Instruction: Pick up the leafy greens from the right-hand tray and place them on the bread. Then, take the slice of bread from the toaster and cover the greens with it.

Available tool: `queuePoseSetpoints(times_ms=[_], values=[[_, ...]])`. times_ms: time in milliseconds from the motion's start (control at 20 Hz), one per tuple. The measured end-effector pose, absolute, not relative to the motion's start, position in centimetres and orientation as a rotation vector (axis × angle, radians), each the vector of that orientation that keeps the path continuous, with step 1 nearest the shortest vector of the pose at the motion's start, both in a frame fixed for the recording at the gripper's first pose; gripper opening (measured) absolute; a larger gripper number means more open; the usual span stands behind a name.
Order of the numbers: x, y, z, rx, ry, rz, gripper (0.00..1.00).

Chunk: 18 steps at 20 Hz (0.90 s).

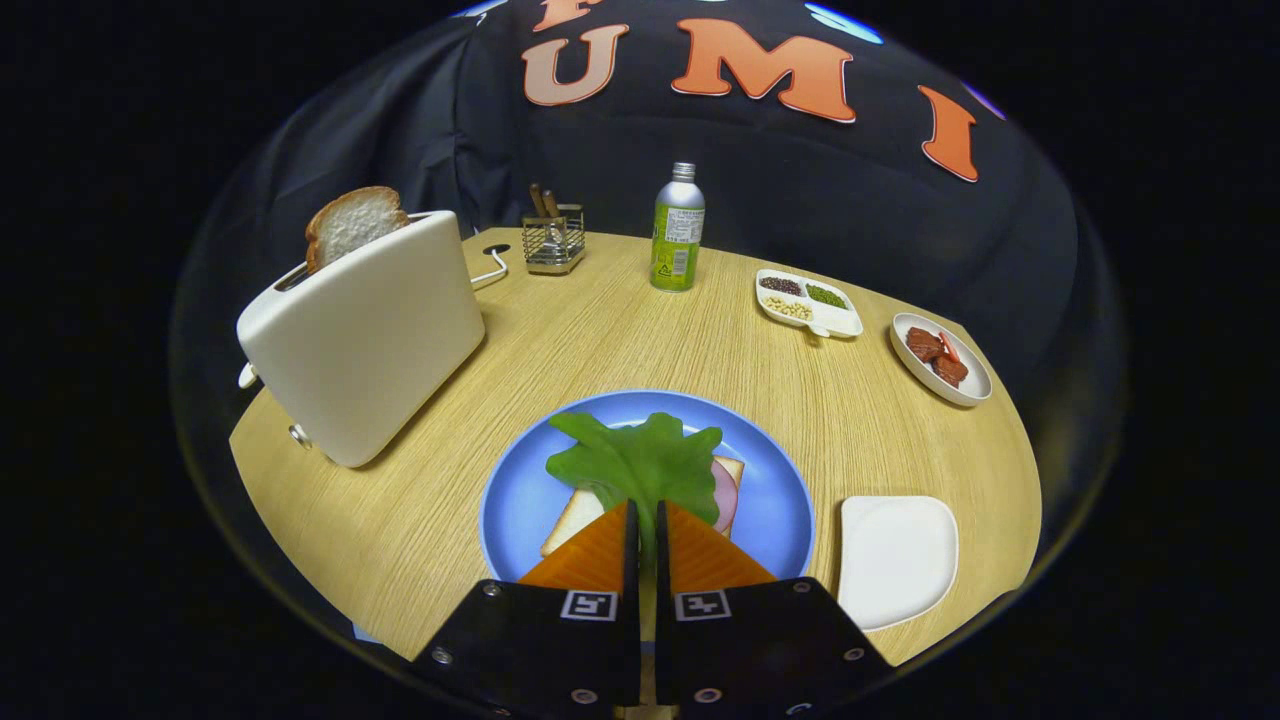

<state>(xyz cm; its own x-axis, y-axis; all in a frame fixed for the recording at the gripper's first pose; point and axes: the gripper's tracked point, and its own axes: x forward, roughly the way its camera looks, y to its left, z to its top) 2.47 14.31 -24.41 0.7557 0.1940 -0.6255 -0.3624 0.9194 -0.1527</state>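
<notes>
Gripper (646, 520): the two orange fingers are seen nearly pressed together, a thin stalk of the leafy greens pinched in the narrow slit between the tips
Leafy greens (640, 462): spread just ahead of the fingertips, over the lower slice of bread and a pink slice of ham (725, 495); the long axis is judged to run from near to far, in line with the fingers
Bread on plate (572, 518): lying flat on the blue plate (520, 500), partly covered by the greens and by the left finger
Right-hand tray (895, 560): a white tray near and right of the plate, with nothing lying in it
Toaster (365, 345): white, standing far and left of the plate; its long side is turned obliquely toward the gripper
Slice in toaster (352, 222): upright in the slot, its upper half standing clear above the body
Deciding relation: the toaster slice lies far-left of the jaws and higher than the plate; a release of the greens is judged to come first, then a swing left and upward
Bottle (677, 228): green-yellow label, its writing too small to be read
Finger markers: square black-and-white coded tags are borne on both finger bases (590, 605); no words are carried
Other dishes: a divided dish of seeds (808, 302) and a small plate of meat (940, 358), far right, well apart from the plate
</notes>
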Motion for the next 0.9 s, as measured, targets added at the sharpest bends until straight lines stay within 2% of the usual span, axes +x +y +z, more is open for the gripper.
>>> queuePoseSetpoints(times_ms=[150, 450, 600, 750, 800, 900], values=[[2.2, 14.6, -24.1, -0.246, 0.653, 0.289, 0.13], [2.1, 15.2, -22.0, -0.236, 0.613, 0.259, 0.37], [2.5, 16.2, -19.9, -0.223, 0.579, 0.247, 0.63], [2.9, 17.6, -17.5, -0.218, 0.545, 0.227, 0.82], [3.1, 18.3, -16.6, -0.209, 0.533, 0.221, 0.92], [3.7, 19.6, -14.8, -0.189, 0.513, 0.214, 0.98]])
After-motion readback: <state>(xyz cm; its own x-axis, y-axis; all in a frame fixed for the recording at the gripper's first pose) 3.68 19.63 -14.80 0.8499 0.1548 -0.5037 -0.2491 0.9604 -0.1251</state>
